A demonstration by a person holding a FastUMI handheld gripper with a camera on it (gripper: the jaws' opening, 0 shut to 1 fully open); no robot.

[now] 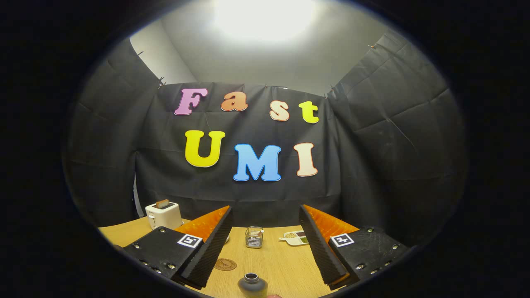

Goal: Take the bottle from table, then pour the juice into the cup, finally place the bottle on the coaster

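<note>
While the claw [265, 244] hung above the tabletop [273, 265] with its fingers spread wide and nothing between them, a white toaster [164, 214] with a slice in its slot stood far off to the left. Nearer, just inside the left finger, lay a round brown coaster [225, 264]. The dark bottle [252, 285], open-mouthed, stood below and between the fingers, close in. It looked rigid, smooth and likely slippery, so the body beneath the neck seemed the best hold, kept upright to avoid spilling. Beyond the fingers stood a clear glass cup [254, 237], and to its right a small divided dish [297, 237]. Nothing appeared to block the bottle.
</note>
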